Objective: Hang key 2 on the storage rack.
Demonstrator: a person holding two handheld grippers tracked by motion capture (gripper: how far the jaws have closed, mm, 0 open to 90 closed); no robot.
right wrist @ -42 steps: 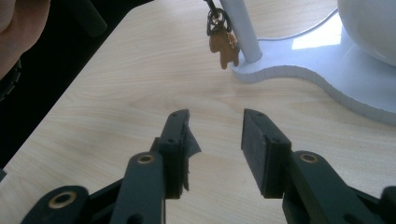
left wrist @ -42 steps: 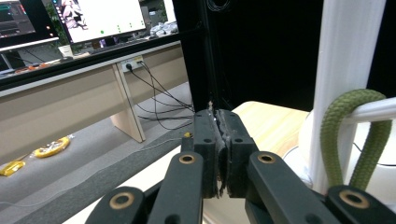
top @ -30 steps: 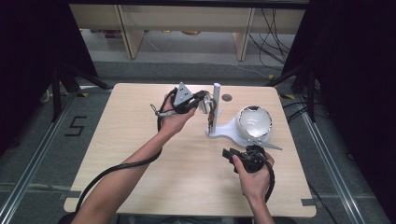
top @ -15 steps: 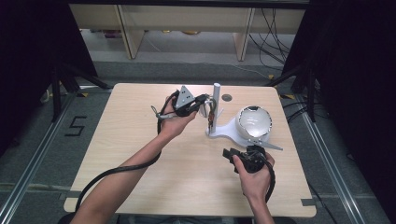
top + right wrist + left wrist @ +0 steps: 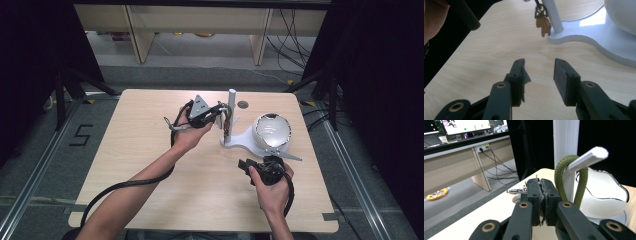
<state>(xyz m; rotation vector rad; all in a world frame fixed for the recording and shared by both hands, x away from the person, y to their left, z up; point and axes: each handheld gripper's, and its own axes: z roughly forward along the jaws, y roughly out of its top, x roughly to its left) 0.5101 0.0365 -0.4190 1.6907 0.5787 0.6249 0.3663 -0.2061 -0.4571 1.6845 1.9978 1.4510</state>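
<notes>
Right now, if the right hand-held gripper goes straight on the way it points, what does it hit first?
Probably the brown charm hanging beside the white post, or the white stand base next to it. The right hand-held gripper is open; depth is unclear.

Bare light-wood tabletop (image 5: 135,150) lies open left of the white plastic stand (image 5: 239,140); its upright post (image 5: 232,107), olive cord loop (image 5: 560,175) and white bowl (image 5: 272,131) block the right.

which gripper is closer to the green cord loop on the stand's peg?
Left. The left gripper, jaws together, sits right beside the green cord loop hanging on the peg. The right gripper, jaws apart, hangs over bare table short of the stand's base.
</notes>
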